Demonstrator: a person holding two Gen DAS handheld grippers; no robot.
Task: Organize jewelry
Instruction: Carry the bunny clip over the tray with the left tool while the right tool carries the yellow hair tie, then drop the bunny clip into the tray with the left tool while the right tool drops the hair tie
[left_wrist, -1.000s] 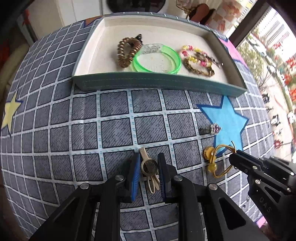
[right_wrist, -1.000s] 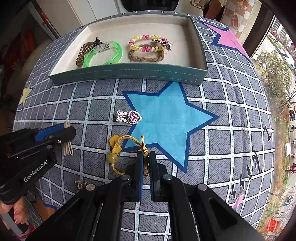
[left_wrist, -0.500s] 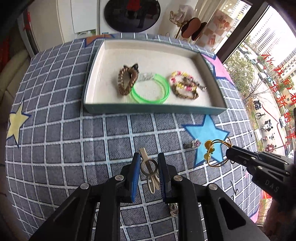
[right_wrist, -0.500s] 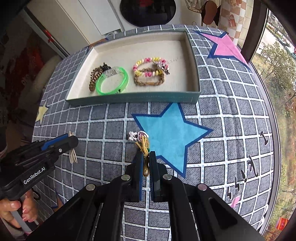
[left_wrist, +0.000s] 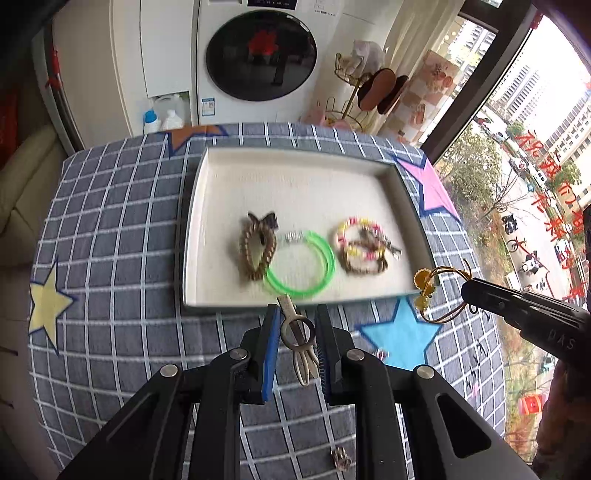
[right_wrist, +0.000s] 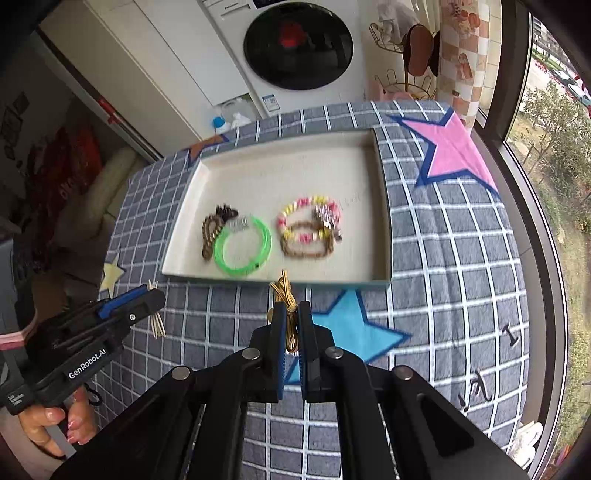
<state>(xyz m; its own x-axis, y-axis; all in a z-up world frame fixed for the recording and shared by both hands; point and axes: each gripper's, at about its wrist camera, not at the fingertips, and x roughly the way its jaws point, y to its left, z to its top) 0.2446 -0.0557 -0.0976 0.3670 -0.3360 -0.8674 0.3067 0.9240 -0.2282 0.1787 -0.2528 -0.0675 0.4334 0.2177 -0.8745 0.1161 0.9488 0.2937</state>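
Observation:
My left gripper (left_wrist: 295, 328) is shut on a pale gold hair clip (left_wrist: 297, 336), lifted above the checked cloth just short of the tray's near wall. My right gripper (right_wrist: 290, 325) is shut on a yellow-gold hair tie (right_wrist: 284, 291) with yellow beads (left_wrist: 424, 284), which hangs in the air by the tray's near right corner. The cream tray (left_wrist: 295, 162) holds a brown coiled tie (left_wrist: 255, 247), a green bangle (left_wrist: 301, 269) and beaded bracelets (left_wrist: 364, 242). In the right wrist view the left gripper (right_wrist: 147, 299) shows with the clip's prongs (right_wrist: 157, 321).
A jewelled heart brooch (left_wrist: 380, 354) lies on the blue star (left_wrist: 402, 332), and a small metal piece (left_wrist: 341, 458) sits on the cloth near me. A washing machine (left_wrist: 258, 55) and a shoe rack (left_wrist: 369, 85) stand behind the table; a window runs along the right.
Both grippers have risen off the cloth with the clip and the yellow tie and come closer to the tray's front edge. The brooch stays on the blue star.

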